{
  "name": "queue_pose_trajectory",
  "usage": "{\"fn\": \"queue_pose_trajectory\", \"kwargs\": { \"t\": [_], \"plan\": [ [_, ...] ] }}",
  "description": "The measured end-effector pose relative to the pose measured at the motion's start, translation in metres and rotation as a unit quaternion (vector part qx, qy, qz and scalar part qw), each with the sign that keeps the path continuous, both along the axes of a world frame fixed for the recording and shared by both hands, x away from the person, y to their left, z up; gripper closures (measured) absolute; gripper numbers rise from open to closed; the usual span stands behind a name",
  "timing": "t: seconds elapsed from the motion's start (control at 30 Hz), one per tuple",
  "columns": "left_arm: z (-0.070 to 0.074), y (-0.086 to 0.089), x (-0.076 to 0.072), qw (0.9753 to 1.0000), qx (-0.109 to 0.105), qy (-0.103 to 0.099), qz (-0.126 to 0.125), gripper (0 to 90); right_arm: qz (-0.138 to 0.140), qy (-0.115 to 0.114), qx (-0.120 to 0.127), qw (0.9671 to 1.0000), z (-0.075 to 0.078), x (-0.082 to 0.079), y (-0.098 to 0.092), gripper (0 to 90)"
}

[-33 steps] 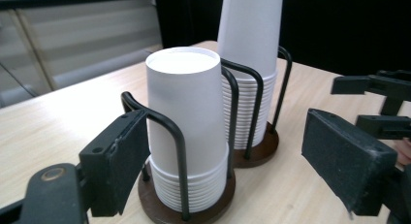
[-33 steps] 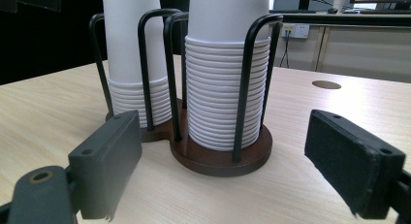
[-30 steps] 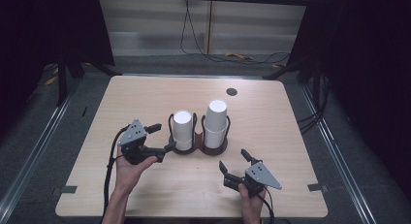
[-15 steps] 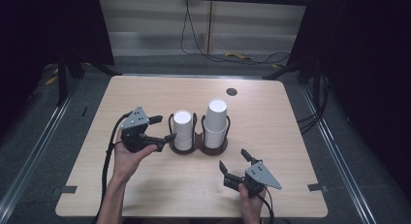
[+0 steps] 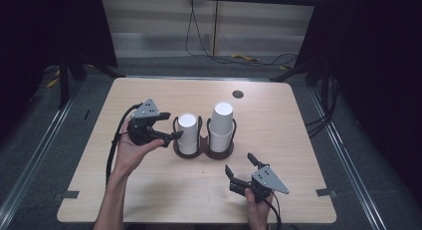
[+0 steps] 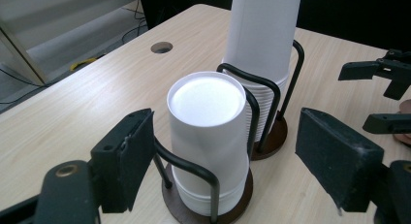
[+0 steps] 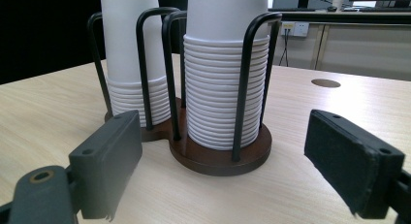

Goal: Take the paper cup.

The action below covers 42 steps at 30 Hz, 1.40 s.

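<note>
Two stacks of upside-down white paper cups stand in a double wire holder on round brown bases [image 5: 204, 151] at the table's middle. The shorter left stack [image 5: 187, 134] [image 6: 208, 136] [image 7: 131, 54] has my left gripper [image 5: 170, 125] [image 6: 232, 161] open right beside it, one jaw on each side of the stack and not touching it. The taller right stack [image 5: 221, 126] [image 6: 264, 30] [image 7: 223, 83] stands a little beyond my right gripper [image 5: 242, 167] [image 7: 223, 170], which rests open near the table's front edge and holds nothing.
The wooden table [image 5: 149, 190] has a round cable hole [image 5: 238, 94] at the back right. Black wire loops [image 7: 245, 78] rise around each stack. Cables lie on the floor behind the table. Dark curtains flank both sides.
My left gripper has moved forward and right, up to the shorter stack, so its jaws now flank it. The right gripper has stayed put.
</note>
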<state>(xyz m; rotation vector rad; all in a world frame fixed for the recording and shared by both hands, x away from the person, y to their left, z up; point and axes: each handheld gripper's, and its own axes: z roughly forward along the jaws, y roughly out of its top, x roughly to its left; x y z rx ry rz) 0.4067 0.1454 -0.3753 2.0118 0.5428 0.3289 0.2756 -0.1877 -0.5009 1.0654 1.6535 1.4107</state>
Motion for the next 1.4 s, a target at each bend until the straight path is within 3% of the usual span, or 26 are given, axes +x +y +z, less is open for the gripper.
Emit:
{"fn": "queue_pose_trajectory", "kwargs": {
  "t": [0.27,0.37,0.4,0.47,0.77,0.8,0.9,1.0,1.03,1.07,1.17,1.27,1.37,1.4],
  "plan": [
    [0.012,-0.009,0.013,0.9984,0.052,0.013,-0.017,22.1,0.0,-0.001,0.0,1.0,0.0,0.0,0.0,13.3],
    [0.013,-0.011,0.015,0.9982,0.053,0.015,-0.023,22.0,0.0,-0.001,0.001,1.0,0.0,0.0,0.0,13.3],
    [0.014,-0.013,0.017,0.9977,0.061,0.012,-0.029,22.0,0.0,0.0,0.001,1.0,0.0,0.0,0.0,13.3],
    [0.015,-0.02,0.025,0.9954,0.085,0.025,-0.038,22.0,0.0,0.0,0.0,1.0,0.0,0.0,0.0,13.3],
    [0.022,-0.034,0.036,0.9914,0.112,0.045,-0.051,22.0,0.0,0.0,0.0,1.0,0.0,0.0,0.0,13.3],
    [0.022,-0.038,0.039,0.9896,0.124,0.048,-0.053,22.0,0.001,0.0,0.0,1.0,0.0,0.0,0.0,13.3],
    [0.023,-0.041,0.042,0.9884,0.131,0.053,-0.056,21.9,0.0,0.0,0.0,1.0,0.0,0.0,0.0,13.3],
    [0.027,-0.048,0.046,0.9852,0.147,0.059,-0.066,21.9,0.0,0.0,0.0,1.0,0.0,0.0,0.0,13.3],
    [0.027,-0.048,0.046,0.9852,0.147,0.059,-0.066,21.9,0.0,0.0,0.0,1.0,0.0,0.0,0.0,13.3],
    [0.028,-0.05,0.047,0.9834,0.157,0.059,-0.068,21.9,0.0,0.0,0.0,1.0,0.0,0.0,0.0,13.3],
    [0.029,-0.054,0.05,0.982,0.164,0.065,-0.068,22.2,0.0,0.0,0.0,1.0,0.0,0.0,0.0,13.4],
    [0.027,-0.057,0.054,0.9765,0.188,0.074,-0.075,24.1,0.0,-0.001,0.0,1.0,0.0,0.0,0.0,13.3],
    [0.026,-0.057,0.056,0.9768,0.185,0.081,-0.071,25.4,0.001,-0.002,0.0,1.0,0.0,0.0,0.0,13.3],
    [0.025,-0.057,0.058,0.9754,0.19,0.082,-0.075,25.5,0.001,-0.001,0.0,1.0,0.0,0.0,0.0,13.3]
  ]
}}
